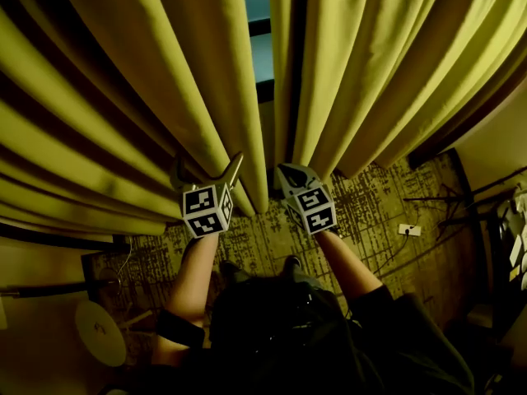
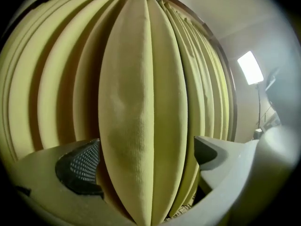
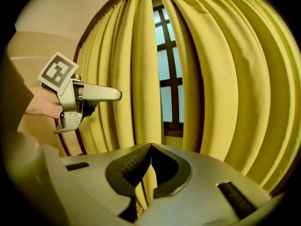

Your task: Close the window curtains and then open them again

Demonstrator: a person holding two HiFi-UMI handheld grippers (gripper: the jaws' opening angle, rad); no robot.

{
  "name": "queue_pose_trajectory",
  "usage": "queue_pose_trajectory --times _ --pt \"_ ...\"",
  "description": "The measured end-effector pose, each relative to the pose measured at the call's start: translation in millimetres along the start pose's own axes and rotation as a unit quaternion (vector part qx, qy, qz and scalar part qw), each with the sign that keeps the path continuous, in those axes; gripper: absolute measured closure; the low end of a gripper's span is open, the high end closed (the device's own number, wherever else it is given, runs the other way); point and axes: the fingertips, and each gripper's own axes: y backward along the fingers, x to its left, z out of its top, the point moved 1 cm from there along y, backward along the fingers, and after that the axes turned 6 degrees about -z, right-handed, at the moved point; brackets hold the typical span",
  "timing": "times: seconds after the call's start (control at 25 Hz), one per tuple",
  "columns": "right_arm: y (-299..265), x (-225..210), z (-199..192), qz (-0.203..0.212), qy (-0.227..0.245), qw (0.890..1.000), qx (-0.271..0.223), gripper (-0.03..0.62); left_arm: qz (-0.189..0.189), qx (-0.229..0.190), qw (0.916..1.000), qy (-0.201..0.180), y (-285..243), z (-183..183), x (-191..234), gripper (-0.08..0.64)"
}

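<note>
Two yellow curtains hang before me with a narrow gap between them showing the window. My left gripper is at the left curtain. It stands open with a thick fold of that curtain between its jaws, and the pads do not press on it. My right gripper is at the inner edge of the right curtain. Its jaws are shut, with a strip of yellow cloth caught between them. The left gripper also shows in the right gripper view, beside the left curtain.
A patterned carpet lies below, with a white socket block and cables on the right. A round white object sits at the lower left. A bright lamp panel stands to the right of the curtains.
</note>
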Motion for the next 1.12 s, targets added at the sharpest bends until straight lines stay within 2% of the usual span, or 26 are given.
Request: queue_pose_trajectory --times 0.24,0.6,1.12 --pt "-5.1 -7.5 -6.0 -0.008 0.0 1.0 0.007 0.592 -0.003 0.004 0.9999 0.01 -30.7 12.3 -7.0 -0.044" --pt "-4.5 -16.4 12.5 -0.001 -0.001 1.0 0.002 0.592 0.0 0.004 1.0 0.002 -58.0 23.7 -16.4 -0.044" --pt "-3.2 -44.6 9.2 -0.01 0.003 1.0 -0.002 0.592 0.008 -0.001 0.9999 -0.013 -89.4 36.0 -25.1 -0.043"
